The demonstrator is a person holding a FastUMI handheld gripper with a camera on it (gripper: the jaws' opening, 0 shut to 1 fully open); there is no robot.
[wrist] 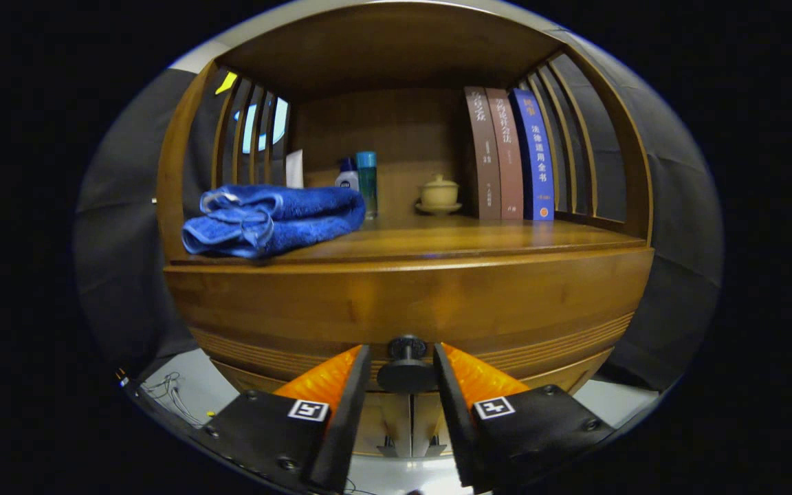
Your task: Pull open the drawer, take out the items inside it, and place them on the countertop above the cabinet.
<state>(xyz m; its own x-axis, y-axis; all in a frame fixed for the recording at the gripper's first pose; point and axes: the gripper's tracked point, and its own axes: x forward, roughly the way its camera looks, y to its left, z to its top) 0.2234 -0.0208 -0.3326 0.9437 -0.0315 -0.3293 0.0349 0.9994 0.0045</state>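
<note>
A wooden cabinet fills the scene, its drawer front (410,302) closed and flush below the countertop (478,240). A dark round drawer knob (406,371) sticks out from the drawer front, right between my fingers. My gripper (403,375) is closed in on the knob from both sides, with both fingers (351,392) touching its disc. The inside of the drawer is hidden. A folded blue towel (272,218) lies on the left part of the countertop, beyond the fingers.
At the back of the countertop stand two small bottles (360,180), a lidded ceramic cup on a saucer (439,194) and three upright books (509,155) at the right. Slatted wooden side walls and a top board enclose the shelf space.
</note>
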